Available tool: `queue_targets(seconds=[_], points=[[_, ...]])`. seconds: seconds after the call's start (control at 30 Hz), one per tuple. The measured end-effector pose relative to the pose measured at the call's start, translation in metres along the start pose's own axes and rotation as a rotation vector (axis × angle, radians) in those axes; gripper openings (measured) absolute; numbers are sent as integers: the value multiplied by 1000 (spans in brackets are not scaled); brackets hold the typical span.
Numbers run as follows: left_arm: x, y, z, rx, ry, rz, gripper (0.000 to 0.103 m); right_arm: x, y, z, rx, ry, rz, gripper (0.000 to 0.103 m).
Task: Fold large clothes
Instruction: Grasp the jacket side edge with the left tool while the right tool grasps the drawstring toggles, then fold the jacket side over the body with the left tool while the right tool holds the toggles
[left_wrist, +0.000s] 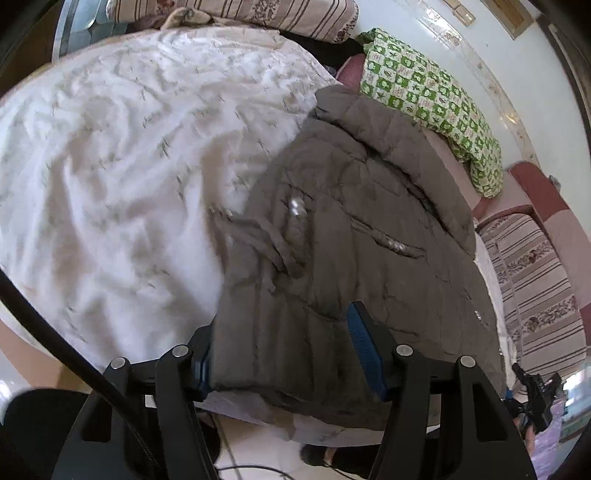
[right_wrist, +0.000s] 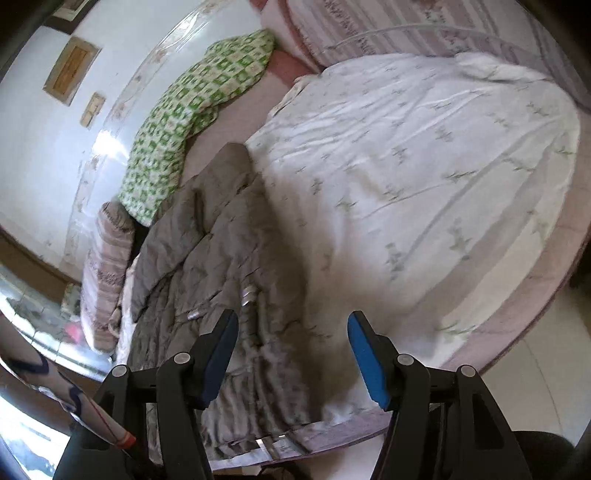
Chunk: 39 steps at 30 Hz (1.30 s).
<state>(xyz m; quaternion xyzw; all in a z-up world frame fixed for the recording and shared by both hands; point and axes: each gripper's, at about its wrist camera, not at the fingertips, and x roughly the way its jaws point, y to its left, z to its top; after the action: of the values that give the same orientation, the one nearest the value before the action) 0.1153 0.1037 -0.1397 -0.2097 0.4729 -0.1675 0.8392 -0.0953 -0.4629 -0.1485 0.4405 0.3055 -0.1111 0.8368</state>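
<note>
Two grippers over bed (right_wrist: 424, 155): left gripper (left_wrist: 291, 347) clamps coat (left_wrist: 354, 206) hem at bed edge, one pad hidden by fabric; right gripper (right_wrist: 293, 354) gapes above coat, contact unclear through blur.

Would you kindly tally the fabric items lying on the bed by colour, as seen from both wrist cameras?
Grey-brown padded jacket: 1
White quilt with a faint sprig print: 1
Green-and-white checked cloth: 1
Striped floral bedding, in a roll at the bedside and a piece along the far side: 2
Total: 5
</note>
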Motion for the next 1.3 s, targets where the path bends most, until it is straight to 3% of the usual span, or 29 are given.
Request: queue_targets(seconds=[0.17,0.23,0.33,0.47,0.53,0.7,0.93,1.07,1.3], points=[[6,-19,-9,66,-7,6,64,24,12,-20,-5,108,51,67],[8,-27,-15,86,-9,8,64,33,22,-34,-27,155,68,61],[14,-43,-23,135,-12,25,64,36,40,-51,-100,159,49,52],[15,-66,-33,235,-48,60,64,45,61,-74,-183,197,46,48],[16,-74,-36,284,-75,93,64,47,67,-78,-234,165,-8,40],[25,-71,-37,318,-91,196,64,44,71,-78,-273,111,-17,27],[34,-80,-45,380,-112,272,64,57,79,-86,-361,107,-106,28],[38,-80,-46,378,-122,312,73,55,77,-88,-363,90,-109,31],[39,-82,-48,394,-131,340,76,54,77,-91,-372,71,-104,32]])
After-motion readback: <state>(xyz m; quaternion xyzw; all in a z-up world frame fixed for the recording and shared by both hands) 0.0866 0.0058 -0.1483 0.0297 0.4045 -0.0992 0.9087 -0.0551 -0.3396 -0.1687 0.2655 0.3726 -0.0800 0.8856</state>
